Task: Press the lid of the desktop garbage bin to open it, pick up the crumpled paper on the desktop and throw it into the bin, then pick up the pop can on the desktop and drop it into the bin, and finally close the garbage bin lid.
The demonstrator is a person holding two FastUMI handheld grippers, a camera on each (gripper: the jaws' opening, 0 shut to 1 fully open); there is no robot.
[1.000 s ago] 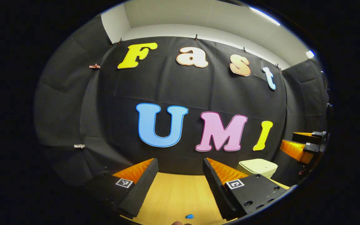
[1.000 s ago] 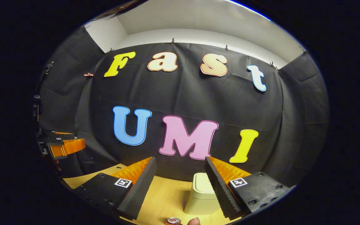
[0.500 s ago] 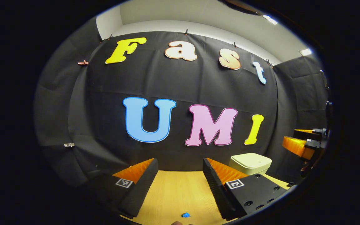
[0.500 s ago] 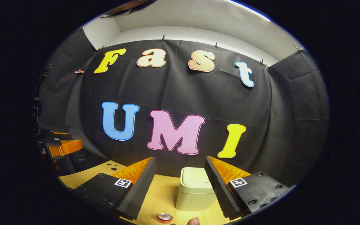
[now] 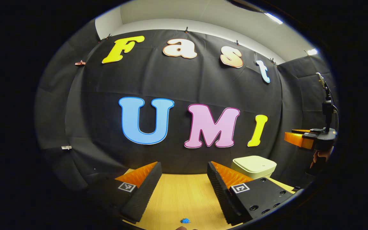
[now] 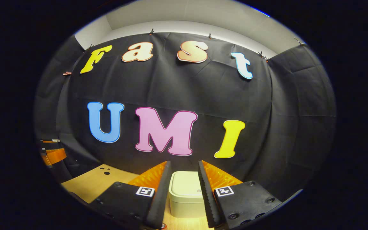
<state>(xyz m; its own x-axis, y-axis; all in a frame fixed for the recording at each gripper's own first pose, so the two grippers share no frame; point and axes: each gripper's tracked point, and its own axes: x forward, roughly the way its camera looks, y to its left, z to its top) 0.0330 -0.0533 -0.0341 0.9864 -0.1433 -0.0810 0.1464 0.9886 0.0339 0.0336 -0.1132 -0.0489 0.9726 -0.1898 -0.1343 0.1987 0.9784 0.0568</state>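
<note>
The pale green bin [image 6: 185,188] stands on the wooden table [image 6: 88,183] with its lid down. In the right gripper view it lies straight ahead, framed by my right gripper [image 6: 184,166], whose fingers stand a narrow gap apart with nothing pressed between them. A sliver of the pop can [image 6: 164,226] peeks at the bottom edge. In the left gripper view my left gripper [image 5: 184,169] is open wide above the table. A small blue crumpled paper [image 5: 185,220] lies below it. The bin [image 5: 254,165] sits to its right.
The booth's black cloth wall rises right behind the bin. In the left gripper view the right gripper [image 5: 300,139] hangs at the far right with a hand [image 5: 318,158] under it. The left gripper [image 6: 53,155] is at the far left of the right gripper view.
My right gripper's fingers have drawn closer together, and it has swung so the bin sits centred between them. The can has slid to the bottom edge. The left gripper barely moved.
</note>
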